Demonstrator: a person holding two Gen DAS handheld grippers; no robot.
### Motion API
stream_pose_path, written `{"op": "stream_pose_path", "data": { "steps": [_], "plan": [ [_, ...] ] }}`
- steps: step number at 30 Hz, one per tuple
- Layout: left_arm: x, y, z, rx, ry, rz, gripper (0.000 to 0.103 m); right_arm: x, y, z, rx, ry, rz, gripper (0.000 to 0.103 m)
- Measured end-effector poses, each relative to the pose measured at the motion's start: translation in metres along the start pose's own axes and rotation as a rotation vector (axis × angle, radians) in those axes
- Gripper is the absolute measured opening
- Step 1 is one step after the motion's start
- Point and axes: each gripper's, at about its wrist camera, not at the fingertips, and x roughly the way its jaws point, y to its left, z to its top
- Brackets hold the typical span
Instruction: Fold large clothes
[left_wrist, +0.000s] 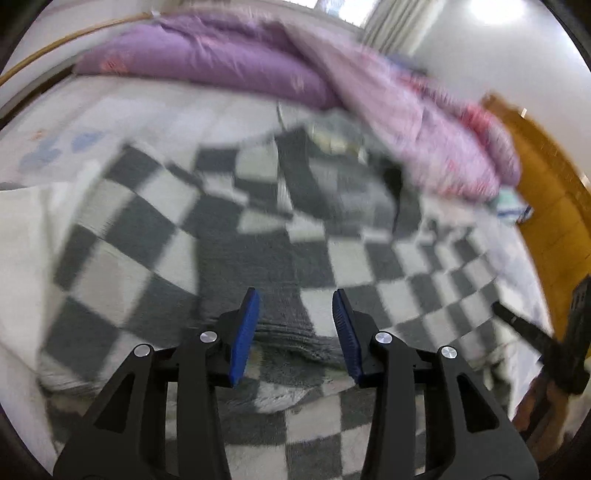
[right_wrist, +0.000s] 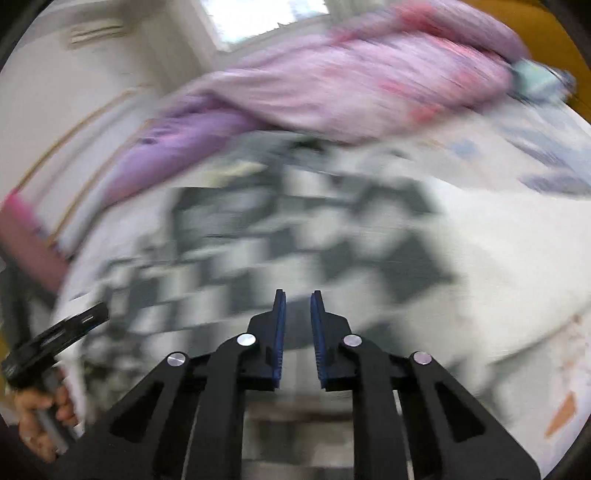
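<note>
A large grey-and-white checkered garment (left_wrist: 258, 236) lies spread on the bed, rumpled, with a ribbed hem near my left gripper. My left gripper (left_wrist: 295, 299) is open and empty just above that hem. The same garment shows blurred in the right wrist view (right_wrist: 258, 240). My right gripper (right_wrist: 297, 295) is open with a narrower gap and holds nothing, above the garment's near edge. The other gripper shows at the right edge of the left wrist view (left_wrist: 546, 343) and at the lower left of the right wrist view (right_wrist: 55, 343).
A purple and pink duvet (left_wrist: 332, 85) is heaped along the far side of the bed. The white sheet (left_wrist: 55, 122) surrounds the garment. A yellow-brown wooden board (left_wrist: 546, 192) stands at the right. A white wall and window lie beyond.
</note>
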Motion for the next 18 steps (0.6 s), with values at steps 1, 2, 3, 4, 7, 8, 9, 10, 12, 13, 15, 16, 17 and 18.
{"op": "stream_pose_path", "data": {
  "steps": [1, 2, 3, 4, 7, 8, 9, 10, 12, 13, 15, 16, 17, 18],
  "plan": [
    [0.011, 0.000, -0.001, 0.012, 0.027, 0.044, 0.042, 0.007, -0.012, 0.000, 0.010, 0.022, -0.037, 0.003],
    [0.024, 0.000, -0.002, 0.031, 0.058, 0.099, 0.042, 0.015, -0.023, -0.001, 0.027, 0.044, -0.022, 0.000],
    [0.031, 0.000, -0.003, 0.041, 0.073, 0.103, 0.042, 0.020, -0.028, -0.003, 0.026, 0.068, -0.008, 0.000],
    [0.036, 0.001, -0.004, 0.044, 0.072, 0.104, 0.042, 0.026, -0.031, -0.005, 0.020, 0.087, -0.013, 0.000],
    [0.044, 0.008, -0.004, 0.010, 0.069, 0.088, 0.041, 0.042, -0.039, -0.007, 0.064, 0.111, -0.013, 0.000],
    [0.045, 0.010, -0.003, -0.004, 0.071, 0.080, 0.042, 0.045, -0.041, -0.006, 0.092, 0.116, -0.001, 0.000],
    [0.044, 0.011, -0.001, -0.006, 0.074, 0.073, 0.042, 0.045, -0.042, -0.003, 0.095, 0.125, 0.001, 0.000],
    [0.043, 0.012, 0.000, -0.007, 0.077, 0.064, 0.042, 0.043, -0.040, 0.000, 0.085, 0.136, 0.004, 0.000],
    [0.032, 0.020, 0.009, -0.035, 0.090, -0.014, 0.047, 0.032, -0.037, 0.006, 0.069, 0.146, 0.051, 0.004],
    [0.026, 0.025, 0.013, -0.056, 0.088, -0.047, 0.053, 0.025, -0.037, 0.009, 0.053, 0.150, 0.075, 0.006],
    [0.004, 0.050, 0.030, -0.097, 0.052, -0.079, 0.055, 0.011, -0.034, 0.024, 0.012, 0.136, 0.106, 0.008],
    [-0.004, 0.060, 0.037, -0.112, 0.035, -0.075, 0.056, 0.009, -0.034, 0.030, 0.004, 0.130, 0.115, 0.011],
    [-0.013, 0.077, 0.049, -0.137, 0.013, -0.070, 0.058, 0.005, -0.035, 0.038, -0.001, 0.123, 0.123, 0.015],
    [-0.018, 0.090, 0.059, -0.158, -0.002, -0.050, 0.059, 0.003, -0.037, 0.048, -0.002, 0.115, 0.117, 0.024]
  ]
}}
